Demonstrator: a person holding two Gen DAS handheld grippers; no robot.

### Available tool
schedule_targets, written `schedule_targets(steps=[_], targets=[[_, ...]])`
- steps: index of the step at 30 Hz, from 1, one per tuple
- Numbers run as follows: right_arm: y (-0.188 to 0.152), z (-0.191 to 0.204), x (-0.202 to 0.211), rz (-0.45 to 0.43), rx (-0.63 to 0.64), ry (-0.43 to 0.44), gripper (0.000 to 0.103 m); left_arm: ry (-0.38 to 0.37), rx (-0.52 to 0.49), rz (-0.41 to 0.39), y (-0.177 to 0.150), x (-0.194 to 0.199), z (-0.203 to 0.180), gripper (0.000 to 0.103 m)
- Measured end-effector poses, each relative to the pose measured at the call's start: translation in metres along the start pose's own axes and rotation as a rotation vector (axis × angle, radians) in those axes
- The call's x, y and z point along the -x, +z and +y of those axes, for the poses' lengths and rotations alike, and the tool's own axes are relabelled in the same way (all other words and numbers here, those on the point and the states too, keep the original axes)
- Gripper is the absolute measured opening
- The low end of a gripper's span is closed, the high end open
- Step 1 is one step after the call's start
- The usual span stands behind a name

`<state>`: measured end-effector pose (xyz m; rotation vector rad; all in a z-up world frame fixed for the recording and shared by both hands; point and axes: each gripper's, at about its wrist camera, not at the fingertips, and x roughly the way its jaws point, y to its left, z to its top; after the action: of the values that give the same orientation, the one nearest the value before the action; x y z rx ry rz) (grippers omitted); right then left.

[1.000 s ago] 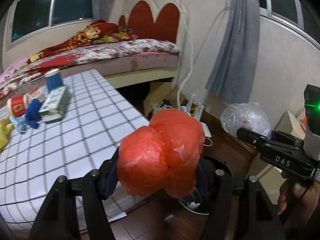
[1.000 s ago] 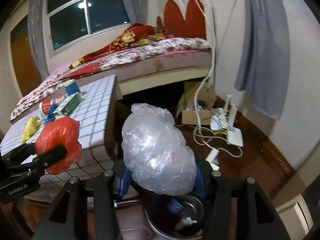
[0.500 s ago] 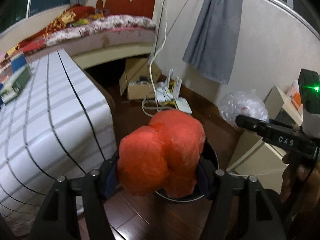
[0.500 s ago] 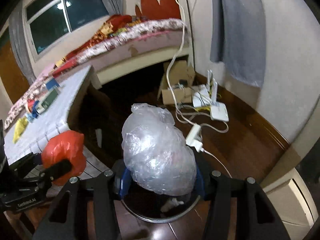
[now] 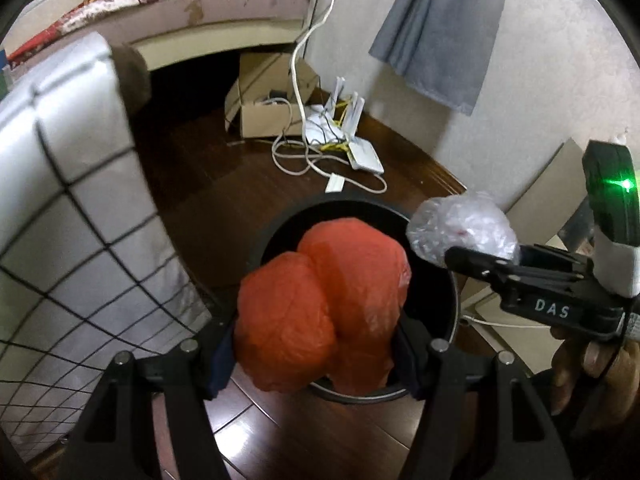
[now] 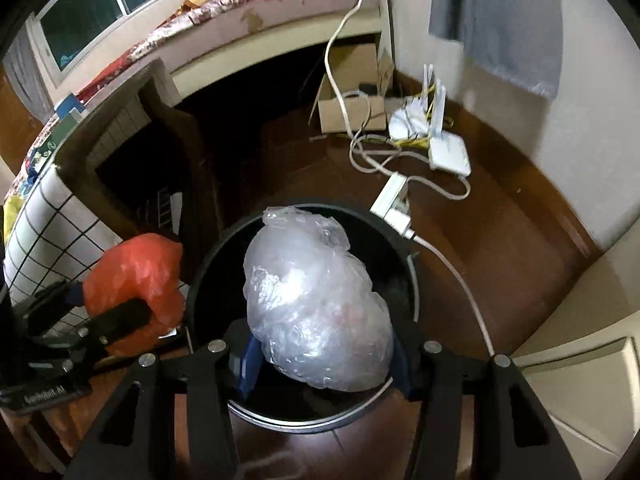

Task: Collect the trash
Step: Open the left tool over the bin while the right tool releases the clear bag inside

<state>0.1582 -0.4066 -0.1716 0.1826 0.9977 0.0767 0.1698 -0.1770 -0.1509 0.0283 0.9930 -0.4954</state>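
Two claws hover over the bin [image 6: 200, 280]: left claw [image 5: 316, 344] pinching the red bag [image 5: 320, 304], right claw [image 6: 320, 356] the clear bag [image 6: 316, 304]. Centre both (rim's close), then let go.

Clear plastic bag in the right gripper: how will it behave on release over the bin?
The clear plastic bag looks crumpled and thin, so probably light and floppy. It bulges past the right gripper, so likely springy. Film may cling to the pads; it hangs over the black bin.

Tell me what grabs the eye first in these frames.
A crumpled red bag clamped in the left tool and a clear bag in the right tool, both over a black bin on the wood floor. Behind, white routers and tangled cables by a cardboard box.
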Motion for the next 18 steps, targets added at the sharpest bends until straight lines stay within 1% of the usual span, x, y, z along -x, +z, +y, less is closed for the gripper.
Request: schedule_targets(steps=[2, 3, 4, 5, 6, 7, 8, 10, 12, 14, 18], targets=[[0.001, -0.001, -0.008, 0.015, -0.013, 0.011, 0.054, -0.004, 0.002, 0.011, 0.002, -0.006, -0.001, 0.068], [0.002, -0.001, -0.013, 0.028, -0.027, 0.026, 0.057, -0.014, 0.007, 0.016, 0.003, -0.01, -0.002, 0.07], [0.003, -0.004, -0.018, 0.046, -0.041, 0.035, 0.06, -0.024, 0.014, 0.025, 0.003, -0.015, -0.001, 0.082], [0.004, -0.005, -0.022, 0.063, -0.055, 0.035, 0.075, -0.013, 0.023, 0.038, 0.003, -0.019, -0.001, 0.095], [0.004, -0.01, -0.03, 0.087, -0.089, 0.008, 0.089, 0.014, 0.032, 0.045, 0.001, -0.022, 0.0, 0.099], [0.004, -0.014, -0.031, 0.086, -0.109, -0.01, 0.093, 0.023, 0.039, 0.044, 0.0, -0.023, 0.001, 0.099], [0.004, -0.018, -0.032, 0.082, -0.128, -0.015, 0.096, 0.025, 0.049, 0.049, -0.001, -0.023, 0.002, 0.102], [0.0, -0.027, -0.03, 0.079, -0.177, -0.011, 0.097, 0.039, 0.057, 0.067, -0.006, -0.024, 0.005, 0.102], [-0.002, -0.029, -0.028, 0.076, -0.183, -0.019, 0.101, 0.073, 0.05, 0.067, -0.01, -0.023, 0.005, 0.102], [-0.006, -0.029, -0.028, 0.08, -0.178, -0.034, 0.102, 0.086, 0.049, 0.076, -0.013, -0.023, 0.007, 0.102], [-0.011, -0.025, -0.025, 0.078, -0.171, -0.045, 0.102, 0.097, 0.053, 0.067, -0.012, -0.019, 0.011, 0.102]])
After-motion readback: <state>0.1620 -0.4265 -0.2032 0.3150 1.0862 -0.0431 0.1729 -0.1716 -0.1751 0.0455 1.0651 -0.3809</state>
